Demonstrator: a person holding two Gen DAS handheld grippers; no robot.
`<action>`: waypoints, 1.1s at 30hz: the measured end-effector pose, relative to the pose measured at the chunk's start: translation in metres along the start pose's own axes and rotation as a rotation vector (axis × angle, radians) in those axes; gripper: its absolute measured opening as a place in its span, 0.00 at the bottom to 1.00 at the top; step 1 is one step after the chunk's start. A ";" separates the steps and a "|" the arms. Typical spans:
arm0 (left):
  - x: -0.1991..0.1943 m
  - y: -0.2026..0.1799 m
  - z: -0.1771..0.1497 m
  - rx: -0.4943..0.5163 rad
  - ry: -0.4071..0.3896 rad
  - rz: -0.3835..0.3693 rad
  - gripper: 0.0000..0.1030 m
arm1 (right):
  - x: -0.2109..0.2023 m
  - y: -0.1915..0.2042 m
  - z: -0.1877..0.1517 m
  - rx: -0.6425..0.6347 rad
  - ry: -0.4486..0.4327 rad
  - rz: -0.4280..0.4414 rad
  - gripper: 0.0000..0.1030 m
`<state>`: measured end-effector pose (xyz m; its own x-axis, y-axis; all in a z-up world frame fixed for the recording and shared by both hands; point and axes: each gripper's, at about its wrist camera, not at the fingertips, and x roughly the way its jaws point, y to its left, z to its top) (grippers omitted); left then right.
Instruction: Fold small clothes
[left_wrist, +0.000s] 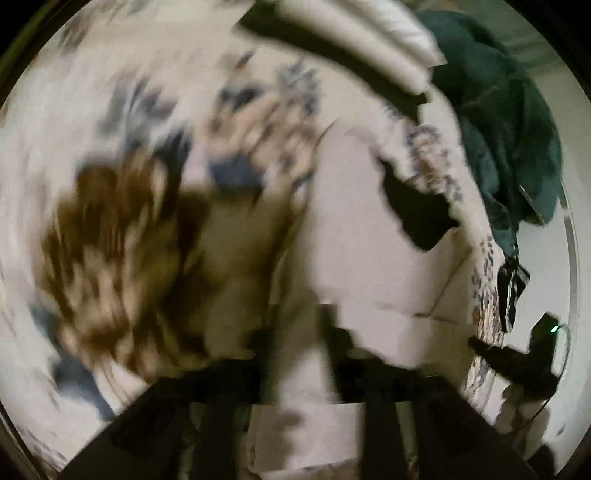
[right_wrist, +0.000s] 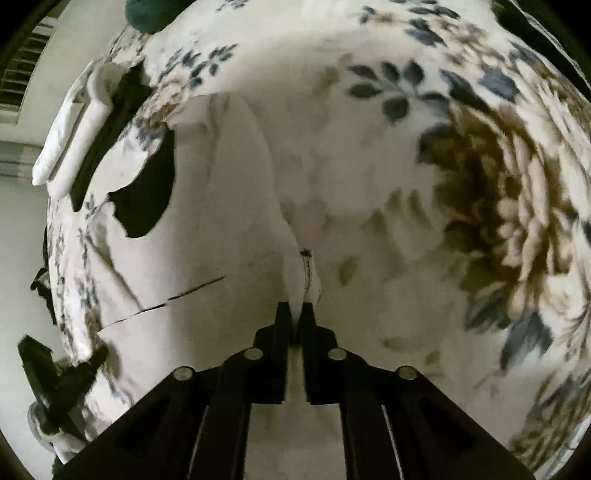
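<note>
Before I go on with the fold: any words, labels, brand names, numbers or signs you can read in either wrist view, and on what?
None can be read.
White garment: only a small dark stitched mark by the right gripper, no letters.
Floral bedsheet: flower and leaf print only.
Left wrist view: too motion-blurred to read anything.

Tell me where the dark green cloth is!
The dark green crumpled cloth sits at the upper right of the left wrist view, just beyond the edge of the white floral bedspread.
</note>
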<state>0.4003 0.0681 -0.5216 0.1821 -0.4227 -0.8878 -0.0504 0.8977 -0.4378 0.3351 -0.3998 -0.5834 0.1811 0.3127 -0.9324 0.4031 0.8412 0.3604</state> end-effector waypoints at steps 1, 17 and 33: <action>0.001 -0.007 0.011 0.027 -0.014 0.002 0.75 | -0.010 0.007 0.006 -0.029 -0.037 0.001 0.46; 0.136 -0.085 0.143 0.403 0.112 0.288 0.65 | 0.072 0.090 0.178 -0.358 0.025 -0.095 0.66; -0.025 -0.078 0.053 0.304 -0.180 0.093 0.04 | -0.027 0.087 0.103 -0.358 -0.137 0.066 0.08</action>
<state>0.4515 0.0156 -0.4575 0.3614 -0.3331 -0.8709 0.2141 0.9387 -0.2702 0.4576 -0.3803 -0.5237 0.3246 0.3298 -0.8865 0.0524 0.9295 0.3650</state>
